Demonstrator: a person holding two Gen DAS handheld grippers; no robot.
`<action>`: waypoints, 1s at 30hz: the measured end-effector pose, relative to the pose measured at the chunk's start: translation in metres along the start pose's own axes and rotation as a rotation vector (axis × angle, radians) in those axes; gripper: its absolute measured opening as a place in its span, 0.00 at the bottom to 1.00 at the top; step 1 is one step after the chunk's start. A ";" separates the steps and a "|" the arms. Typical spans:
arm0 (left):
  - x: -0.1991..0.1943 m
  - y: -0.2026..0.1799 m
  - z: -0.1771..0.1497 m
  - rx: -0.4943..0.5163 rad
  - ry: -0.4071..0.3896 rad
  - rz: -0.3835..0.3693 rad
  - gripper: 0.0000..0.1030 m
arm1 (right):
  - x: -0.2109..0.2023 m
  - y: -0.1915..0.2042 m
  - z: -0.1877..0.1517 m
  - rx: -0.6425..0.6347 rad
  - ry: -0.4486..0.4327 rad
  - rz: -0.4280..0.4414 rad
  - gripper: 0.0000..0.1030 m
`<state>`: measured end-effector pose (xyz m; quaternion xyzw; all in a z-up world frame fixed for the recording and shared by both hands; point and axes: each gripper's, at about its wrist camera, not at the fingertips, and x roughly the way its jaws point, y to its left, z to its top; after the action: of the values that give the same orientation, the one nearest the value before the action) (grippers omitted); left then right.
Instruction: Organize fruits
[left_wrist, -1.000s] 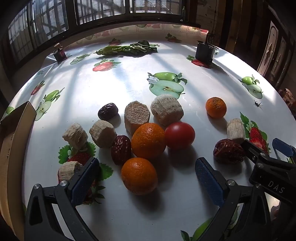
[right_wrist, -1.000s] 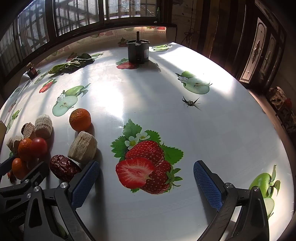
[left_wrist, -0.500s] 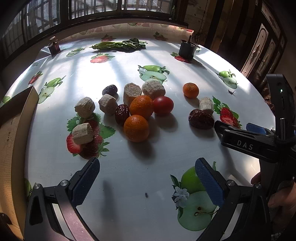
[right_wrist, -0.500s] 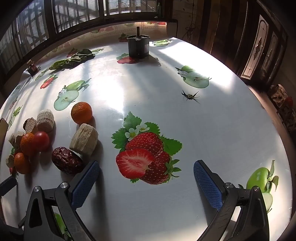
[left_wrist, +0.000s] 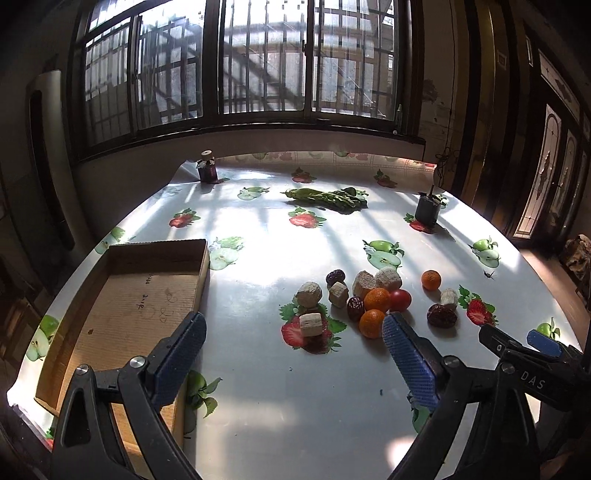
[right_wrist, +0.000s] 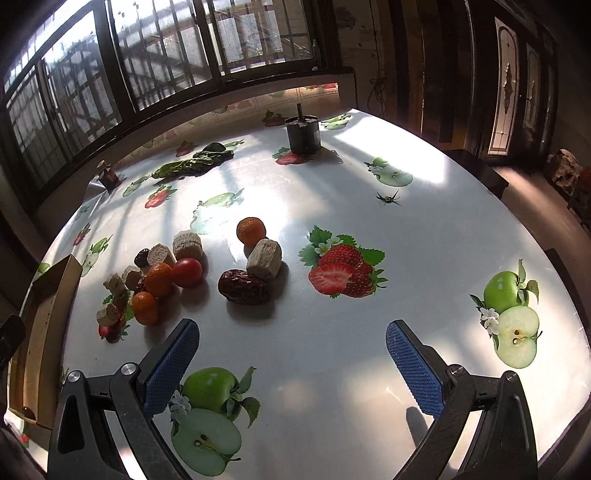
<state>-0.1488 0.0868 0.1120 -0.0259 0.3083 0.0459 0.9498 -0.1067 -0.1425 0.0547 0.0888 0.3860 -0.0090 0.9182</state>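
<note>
One cardboard box (left_wrist: 122, 295) is lying at the table's (left_wrist: 295, 406) left edge, holding nothing, faint unreadable scribbles inside. Both grippers, left (left_wrist: 291, 354) and right (right_wrist: 291, 363), are hovering with jaws apart, the right one showing "DAS". Six beige chunks (left_wrist: 309, 293), three oranges (left_wrist: 376, 299), three dates (left_wrist: 441, 315) and one tomato (left_wrist: 400, 300) are sitting mid-table.
</note>
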 end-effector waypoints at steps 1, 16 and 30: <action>-0.003 0.002 -0.001 -0.001 -0.003 0.000 0.94 | -0.008 0.005 -0.002 -0.008 -0.024 0.005 0.99; -0.015 0.004 -0.010 0.002 0.011 -0.014 0.94 | -0.052 0.044 -0.018 -0.102 -0.136 0.023 0.99; -0.024 0.002 -0.015 0.014 0.002 -0.016 0.94 | -0.070 0.044 -0.022 -0.137 -0.203 0.022 0.99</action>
<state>-0.1767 0.0857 0.1142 -0.0218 0.3092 0.0364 0.9500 -0.1677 -0.0991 0.0963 0.0286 0.2897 0.0188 0.9565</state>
